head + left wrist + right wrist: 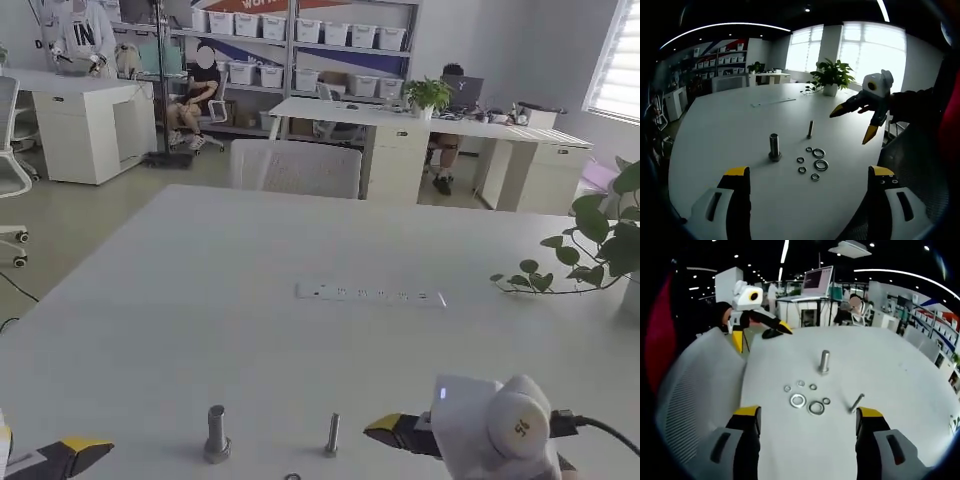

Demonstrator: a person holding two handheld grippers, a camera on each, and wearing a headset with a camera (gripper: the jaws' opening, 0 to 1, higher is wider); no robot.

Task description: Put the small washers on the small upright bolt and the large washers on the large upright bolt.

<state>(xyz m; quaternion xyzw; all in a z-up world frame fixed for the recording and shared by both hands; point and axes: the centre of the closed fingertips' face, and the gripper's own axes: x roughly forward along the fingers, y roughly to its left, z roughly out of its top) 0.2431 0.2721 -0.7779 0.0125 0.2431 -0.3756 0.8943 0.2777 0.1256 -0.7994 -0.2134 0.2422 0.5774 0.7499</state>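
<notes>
White and matt, the counter (250, 300) runs smooth toward an office of shelves and desks, and the work sits close to my near edge. Both bolts stand head-down so their shanks point up like pegs, which I judge is what lets a ring drop over them. The large bolt (774, 146) is a thick grey threaded cylinder on a broad base, and the small bolt (810, 128) is a thin pin near it. The washers lie flat in a loose cluster just in front of the bolts, none on a shank yet. The two large washers (793, 401) are bright steel rings, and the four small washers (813, 387) are darker, thinner loops scattered around them. Most lie apart from one another, which should let a jaw tip take one at a time. My left hand-held gripper (808, 172) is spread wide and empty, its black jaws capped in yellow and aimed across the cluster. My right hand-held gripper (808, 412) faces it from the other side, equally wide and holding nothing, so I read both as poised for a first pick.
</notes>
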